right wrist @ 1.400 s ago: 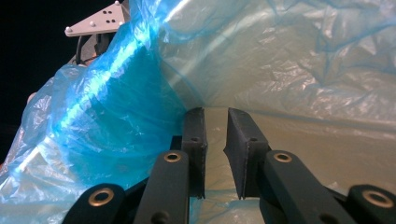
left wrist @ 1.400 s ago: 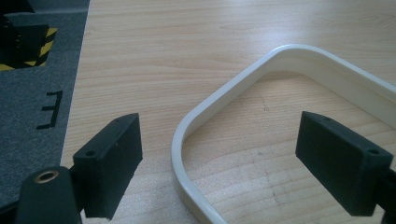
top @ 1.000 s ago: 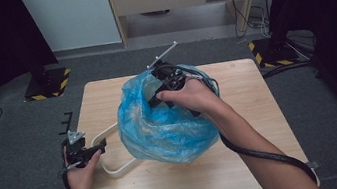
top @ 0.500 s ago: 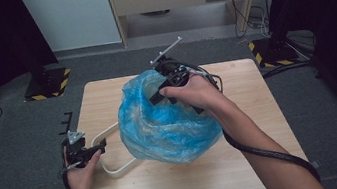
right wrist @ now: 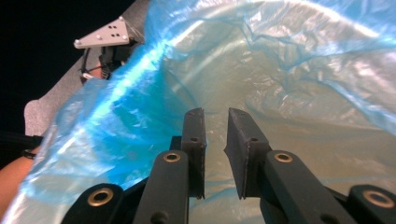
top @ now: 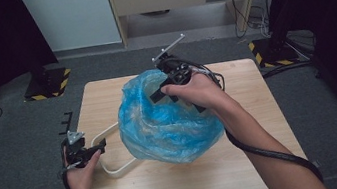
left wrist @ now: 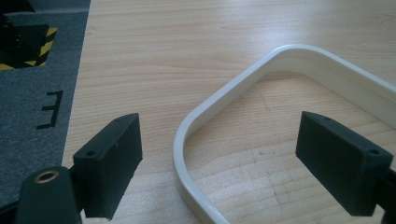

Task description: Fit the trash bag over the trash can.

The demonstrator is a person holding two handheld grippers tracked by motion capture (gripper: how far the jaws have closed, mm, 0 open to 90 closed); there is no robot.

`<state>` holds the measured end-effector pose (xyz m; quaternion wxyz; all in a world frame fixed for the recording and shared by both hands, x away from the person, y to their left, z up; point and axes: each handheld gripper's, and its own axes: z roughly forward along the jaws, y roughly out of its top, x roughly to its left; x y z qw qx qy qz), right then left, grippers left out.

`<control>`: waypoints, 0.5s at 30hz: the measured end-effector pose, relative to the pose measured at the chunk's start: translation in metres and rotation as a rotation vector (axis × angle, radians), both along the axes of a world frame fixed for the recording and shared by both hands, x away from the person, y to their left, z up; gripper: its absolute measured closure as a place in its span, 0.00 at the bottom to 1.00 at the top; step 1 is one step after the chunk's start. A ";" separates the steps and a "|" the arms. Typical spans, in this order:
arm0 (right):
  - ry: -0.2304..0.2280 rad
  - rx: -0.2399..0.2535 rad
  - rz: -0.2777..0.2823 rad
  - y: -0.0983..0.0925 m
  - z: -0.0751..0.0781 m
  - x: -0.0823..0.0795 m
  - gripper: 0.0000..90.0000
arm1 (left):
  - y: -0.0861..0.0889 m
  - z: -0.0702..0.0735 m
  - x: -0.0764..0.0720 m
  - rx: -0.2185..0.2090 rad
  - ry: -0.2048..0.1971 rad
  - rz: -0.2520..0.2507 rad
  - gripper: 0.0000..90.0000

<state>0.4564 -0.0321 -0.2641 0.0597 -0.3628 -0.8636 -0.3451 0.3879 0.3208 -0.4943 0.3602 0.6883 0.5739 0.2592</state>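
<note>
Jaws of the right gripper [right wrist: 215,154] are nearly closed inside the blue bag [top: 171,124], with a narrow gap and nothing visibly pinched. The left gripper [left wrist: 219,163] is held wide open astride the white frame [left wrist: 196,140], untouched.

Both forearms bare, no sleeves. Left gripper [top: 84,150]: black body, grey three-cornered plate on top with small holes, black cable looping down past the wrist. In the left gripper view its jaws are matte black rectangular blocks, a small screw hole in each, one brass-ringed pivot on the arm. Right gripper [top: 159,95]: black body, grey plate on top, thick black cable trailing along the forearm. In the right gripper view, black jaws on rounded black links with brass-ringed pivots.
</note>
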 end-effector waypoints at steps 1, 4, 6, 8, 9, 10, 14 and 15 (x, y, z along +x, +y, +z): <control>-0.003 0.001 0.002 -0.001 0.001 0.000 0.86 | 0.000 0.000 0.000 0.001 0.000 0.000 0.16; -0.009 0.011 -0.001 -0.006 0.005 -0.002 0.86 | 0.000 0.000 0.000 0.001 -0.001 0.002 0.16; -0.013 0.027 -0.004 -0.011 0.009 -0.003 0.86 | 0.000 -0.001 0.000 0.001 0.001 0.001 0.16; -0.019 0.041 -0.006 -0.017 0.012 -0.004 0.86 | 0.000 -0.001 0.000 0.001 0.002 0.001 0.16; -0.024 0.047 -0.009 -0.020 0.013 -0.005 0.86 | 0.000 -0.001 0.000 0.003 0.001 0.001 0.16; -0.026 0.053 -0.011 -0.026 0.016 -0.006 0.87 | 0.000 -0.001 0.000 0.002 0.002 0.001 0.16; -0.029 0.074 -0.018 -0.037 0.020 -0.008 0.87 | 0.000 -0.001 0.000 0.001 0.001 0.001 0.16; -0.032 0.082 -0.020 -0.039 0.021 -0.009 0.87 | 0.000 0.000 0.000 0.002 0.000 0.001 0.16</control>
